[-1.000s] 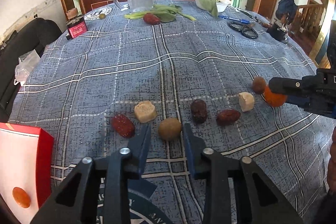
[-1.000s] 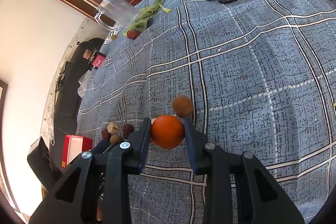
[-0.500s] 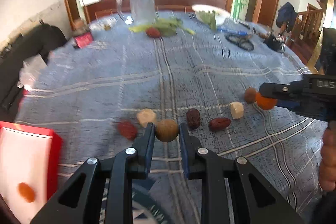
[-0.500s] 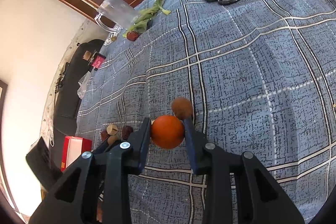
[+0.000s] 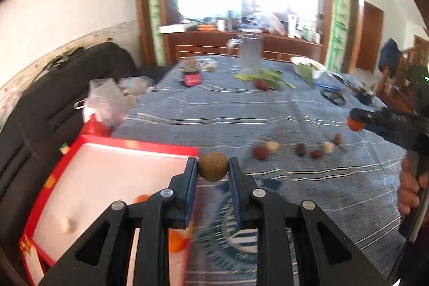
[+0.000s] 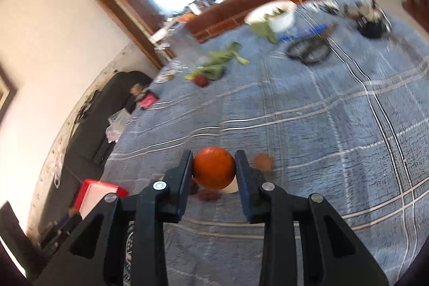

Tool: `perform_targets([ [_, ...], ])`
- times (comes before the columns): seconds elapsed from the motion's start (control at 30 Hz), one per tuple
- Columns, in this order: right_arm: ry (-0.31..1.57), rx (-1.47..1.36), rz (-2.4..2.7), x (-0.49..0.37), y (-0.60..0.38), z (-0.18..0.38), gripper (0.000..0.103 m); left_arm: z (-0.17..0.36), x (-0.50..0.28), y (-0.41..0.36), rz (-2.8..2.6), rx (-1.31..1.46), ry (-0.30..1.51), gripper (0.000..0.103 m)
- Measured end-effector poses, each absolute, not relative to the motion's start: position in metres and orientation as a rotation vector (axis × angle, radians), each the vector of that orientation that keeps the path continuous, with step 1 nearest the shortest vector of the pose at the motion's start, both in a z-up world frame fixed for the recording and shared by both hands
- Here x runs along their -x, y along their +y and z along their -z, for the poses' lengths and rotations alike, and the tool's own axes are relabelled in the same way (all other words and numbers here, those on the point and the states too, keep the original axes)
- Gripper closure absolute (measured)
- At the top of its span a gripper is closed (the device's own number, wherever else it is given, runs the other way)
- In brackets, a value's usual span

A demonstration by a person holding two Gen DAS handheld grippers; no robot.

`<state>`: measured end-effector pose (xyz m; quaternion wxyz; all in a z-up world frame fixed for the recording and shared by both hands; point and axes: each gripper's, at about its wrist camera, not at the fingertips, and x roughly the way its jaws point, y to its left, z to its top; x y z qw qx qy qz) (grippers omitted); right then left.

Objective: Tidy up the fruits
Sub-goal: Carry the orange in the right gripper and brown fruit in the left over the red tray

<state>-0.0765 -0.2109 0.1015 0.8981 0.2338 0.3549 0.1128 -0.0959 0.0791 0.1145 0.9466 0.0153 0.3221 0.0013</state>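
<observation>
Left wrist view: at lower centre, the left gripper (image 5: 213,170) clamps a round brown fruit (image 5: 213,166), no long axis evident, beside the red box (image 5: 88,141) at lower left.

Right wrist view: at lower centre, the right gripper (image 6: 214,168) grasps a round orange fruit (image 6: 214,167) above the table (image 6: 335,125).

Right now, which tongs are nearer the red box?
Left. The left tongs, holding a brown fruit, sit at the red box edge; the right tongs, holding an orange, hang farther right.
</observation>
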Motion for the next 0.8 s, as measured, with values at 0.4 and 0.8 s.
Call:
perform_targets([
  [0.4, 0.756, -0.331, -0.499, 0.123, -0.061, -0.111, 0.069, -0.099, 0.132, 0.167, -0.168, 0.029, 0.659, 0.081],
  [0.8, 0.857, -0.181, -0.734, 0.157, 0.059, -0.084, 0.069, -0.074, 0.142, 0.226, -0.3, 0.064, 0.7, 0.081],
])
